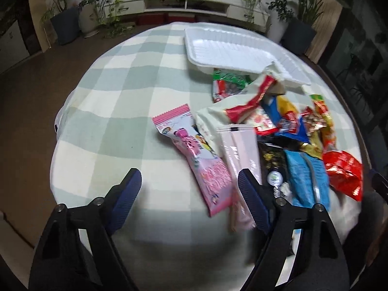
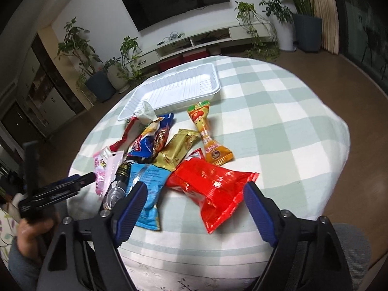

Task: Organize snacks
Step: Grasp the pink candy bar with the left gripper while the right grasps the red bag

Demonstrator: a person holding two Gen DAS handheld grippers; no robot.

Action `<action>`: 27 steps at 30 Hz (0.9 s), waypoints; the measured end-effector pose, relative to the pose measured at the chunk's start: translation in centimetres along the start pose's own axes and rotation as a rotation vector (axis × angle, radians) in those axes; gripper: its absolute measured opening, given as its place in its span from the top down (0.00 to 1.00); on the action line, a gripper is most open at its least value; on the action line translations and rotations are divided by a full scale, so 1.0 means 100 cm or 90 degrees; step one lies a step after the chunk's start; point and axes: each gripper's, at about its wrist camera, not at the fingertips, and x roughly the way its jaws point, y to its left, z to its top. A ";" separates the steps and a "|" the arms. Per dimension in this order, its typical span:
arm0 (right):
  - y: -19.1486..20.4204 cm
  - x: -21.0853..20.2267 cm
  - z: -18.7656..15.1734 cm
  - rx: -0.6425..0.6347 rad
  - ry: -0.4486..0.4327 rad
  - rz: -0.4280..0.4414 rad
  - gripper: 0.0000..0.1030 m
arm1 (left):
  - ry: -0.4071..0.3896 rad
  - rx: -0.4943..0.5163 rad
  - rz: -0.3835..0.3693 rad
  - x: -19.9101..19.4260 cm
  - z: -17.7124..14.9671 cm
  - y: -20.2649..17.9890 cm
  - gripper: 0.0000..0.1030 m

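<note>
A heap of snack packets lies on the checked tablecloth (image 1: 116,101) in front of an empty white tray (image 1: 230,51) (image 2: 179,89). My left gripper (image 1: 189,179) hangs open over the near end of a pink cartoon packet (image 1: 194,150); its right finger is beside a pale pink packet (image 1: 242,150). My right gripper (image 2: 196,189) stands open around a red bag (image 2: 213,186), with its left finger over a light blue bag (image 2: 145,186). The pads touch neither. An orange packet (image 2: 208,135), a gold packet (image 2: 174,152) and a blue packet (image 2: 150,138) lie farther back.
A green and red packet (image 1: 228,82) lies against the tray's near wall. The cloth (image 2: 278,121) right of the heap is bare. A hand (image 2: 31,232) holds the left gripper at the right wrist view's left edge. Potted plants, a low white cabinet and a wall screen stand behind the table.
</note>
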 end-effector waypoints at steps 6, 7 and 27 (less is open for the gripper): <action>0.003 0.007 -0.001 -0.008 0.006 -0.002 0.21 | 0.026 -0.024 0.019 0.027 0.018 0.007 0.22; 0.003 0.008 0.000 -0.006 0.008 -0.003 0.21 | 0.028 -0.028 0.021 0.030 0.022 0.008 0.22; 0.011 0.020 -0.005 -0.043 0.029 -0.020 0.21 | 0.041 0.055 0.015 0.049 0.027 0.012 0.66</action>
